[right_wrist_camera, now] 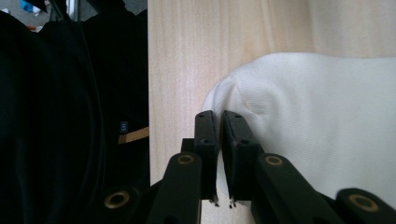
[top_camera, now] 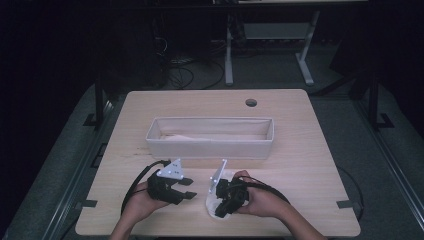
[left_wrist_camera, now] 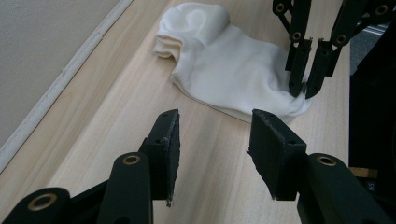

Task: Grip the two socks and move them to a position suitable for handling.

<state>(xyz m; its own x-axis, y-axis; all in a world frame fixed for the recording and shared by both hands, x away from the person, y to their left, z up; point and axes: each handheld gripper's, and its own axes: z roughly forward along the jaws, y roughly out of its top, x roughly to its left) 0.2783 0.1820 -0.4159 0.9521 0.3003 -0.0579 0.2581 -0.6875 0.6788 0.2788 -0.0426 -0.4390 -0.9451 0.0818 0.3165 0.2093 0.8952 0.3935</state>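
A white sock (left_wrist_camera: 224, 70) is laid on the desk (top_camera: 310, 165) near its front edge. Its edge is pinched by the nearly closed right gripper (right_wrist_camera: 217, 116). The left gripper (left_wrist_camera: 215, 135) is held just beside it, fingers (left_wrist_camera: 170, 140) half apart and empty.

The sock (left_wrist_camera: 233, 74) is plain creamy white with a fine ribbed knit. Both claws, left (left_wrist_camera: 215, 149) and right (right_wrist_camera: 219, 140), are matt black with brass-coloured pivot pins. The tabletop (top_camera: 310, 150) is pale wood with straight grain. The long bin (top_camera: 210, 142) is off-white fabric. The floor is grey.
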